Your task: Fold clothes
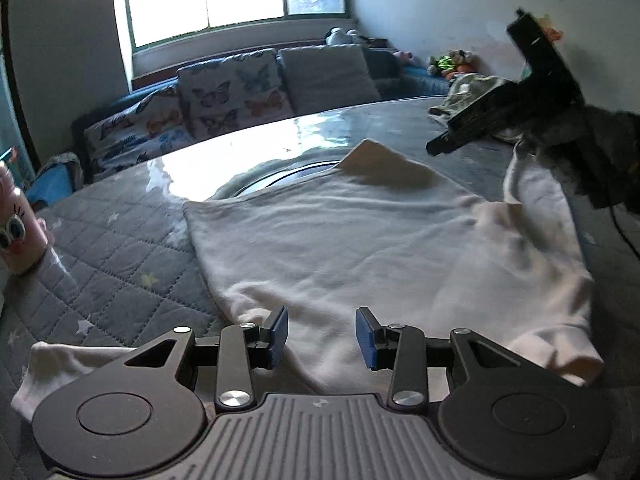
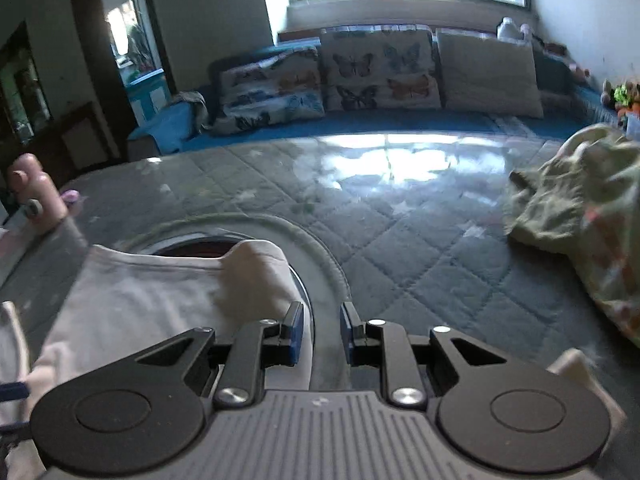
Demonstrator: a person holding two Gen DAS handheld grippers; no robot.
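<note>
A white long-sleeved garment [image 1: 340, 232] lies spread on the grey quilted table cover [image 1: 112, 264]. Its right sleeve [image 1: 560, 320] hangs down toward the near edge. My left gripper [image 1: 322, 338] is open and empty, just above the garment's near hem. My right gripper [image 2: 322, 334] is open and empty, over the garment's far corner [image 2: 256, 276]; it also shows from the side in the left wrist view [image 1: 440, 146], above the garment's right part. The garment fills the lower left of the right wrist view [image 2: 140, 296].
A crumpled green garment [image 2: 576, 208] lies at the right of the table, also in the left wrist view [image 1: 472, 96]. A pink bottle [image 1: 16, 232] stands at the left edge. A round opening [image 2: 192, 246] shows under the white garment. A sofa with butterfly cushions [image 2: 380, 76] stands behind.
</note>
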